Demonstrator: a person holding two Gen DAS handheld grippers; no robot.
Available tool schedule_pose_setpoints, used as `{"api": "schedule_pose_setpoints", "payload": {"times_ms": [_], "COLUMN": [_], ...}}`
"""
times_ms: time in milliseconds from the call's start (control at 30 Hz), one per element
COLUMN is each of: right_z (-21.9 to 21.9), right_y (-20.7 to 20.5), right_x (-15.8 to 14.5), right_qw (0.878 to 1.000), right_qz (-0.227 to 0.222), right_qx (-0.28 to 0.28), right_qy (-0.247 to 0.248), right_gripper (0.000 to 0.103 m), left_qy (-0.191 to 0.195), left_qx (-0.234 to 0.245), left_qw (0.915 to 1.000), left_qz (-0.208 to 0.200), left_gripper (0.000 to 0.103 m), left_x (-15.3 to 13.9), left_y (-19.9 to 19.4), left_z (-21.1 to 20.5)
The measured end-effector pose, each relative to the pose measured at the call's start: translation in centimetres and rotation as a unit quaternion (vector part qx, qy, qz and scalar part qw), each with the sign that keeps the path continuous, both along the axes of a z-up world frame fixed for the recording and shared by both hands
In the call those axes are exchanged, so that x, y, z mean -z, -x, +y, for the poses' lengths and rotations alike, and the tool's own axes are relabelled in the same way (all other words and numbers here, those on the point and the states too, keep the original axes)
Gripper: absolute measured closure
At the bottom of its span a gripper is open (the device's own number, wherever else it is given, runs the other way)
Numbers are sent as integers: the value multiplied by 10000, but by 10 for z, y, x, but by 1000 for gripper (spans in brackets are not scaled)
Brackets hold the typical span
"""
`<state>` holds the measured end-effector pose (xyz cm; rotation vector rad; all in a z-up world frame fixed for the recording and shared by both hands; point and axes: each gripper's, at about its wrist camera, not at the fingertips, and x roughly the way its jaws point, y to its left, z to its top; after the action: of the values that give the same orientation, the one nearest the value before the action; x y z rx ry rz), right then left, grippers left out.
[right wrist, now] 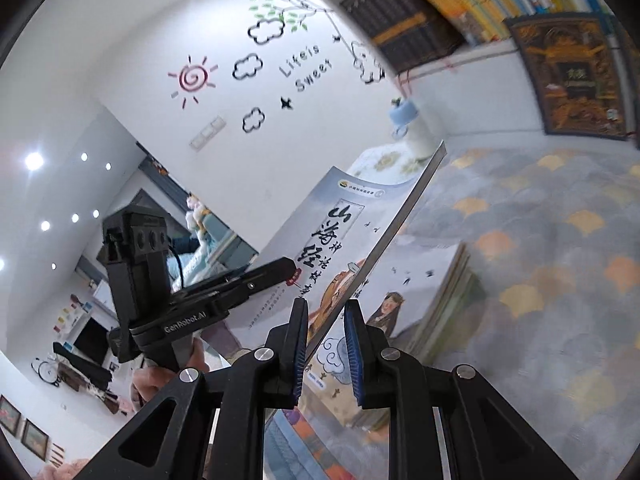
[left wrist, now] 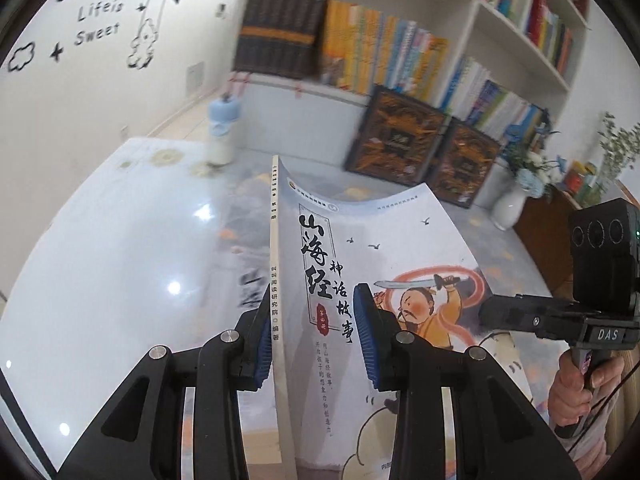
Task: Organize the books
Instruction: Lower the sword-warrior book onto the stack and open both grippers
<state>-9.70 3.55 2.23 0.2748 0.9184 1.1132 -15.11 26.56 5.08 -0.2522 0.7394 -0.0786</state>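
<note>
both the left gripper (left wrist: 316,336) and right gripper (right wrist: 326,344) clamp the upright book (left wrist: 360,264).

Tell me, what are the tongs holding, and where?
Both tongs hold one picture book. The left tongs pinch its spine edge near the bottom; the right tongs pinch the opposite edge.

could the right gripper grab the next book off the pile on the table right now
Probably not as it stands: the right gripper is shut on the edge of the lifted book, which the left gripper also holds. The pile lies uncovered just beyond.
</note>
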Motion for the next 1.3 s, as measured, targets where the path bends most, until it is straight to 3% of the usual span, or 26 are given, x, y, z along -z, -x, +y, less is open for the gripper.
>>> {"api": "schedule_pose_setpoints", "payload": {"times_ms": [233, 533, 800, 967, 1033, 1167, 1300], "right_z": [35, 45, 41, 42, 42, 44, 45], "right_y": [-11, -15, -18, -14, -15, -13, -13], "right_x": [36, 69, 79, 85, 85, 83, 81], "right_qw": [9995, 9973, 9960, 9940, 9937, 9931, 9920], "right_qz": [247, 406, 486, 472, 483, 444, 386], "right_qx": [-52, 54, 199, 284, 302, 301, 365], "right_qy": [209, 604, 719, 946, 967, 1044, 1149], "right_gripper": [85, 85, 85, 85, 85, 85, 85], "left_qy": [354, 523, 265, -310, -543, -466, -634], "left_qx": [-149, -233, -225, -485, -612, -698, -879], "left_qw": [9986, 9962, 9966, 9954, 9934, 9933, 9912], "left_qz": [355, 656, 747, 761, 799, 789, 765], "left_gripper": [71, 71, 69, 65, 57, 56, 54], "left_x": [43, 70, 75, 71, 70, 69, 64], "left_y": [-11, -14, -18, -17, -18, -15, -8], "left_z": [28, 37, 32, 24, 22, 28, 28]}}
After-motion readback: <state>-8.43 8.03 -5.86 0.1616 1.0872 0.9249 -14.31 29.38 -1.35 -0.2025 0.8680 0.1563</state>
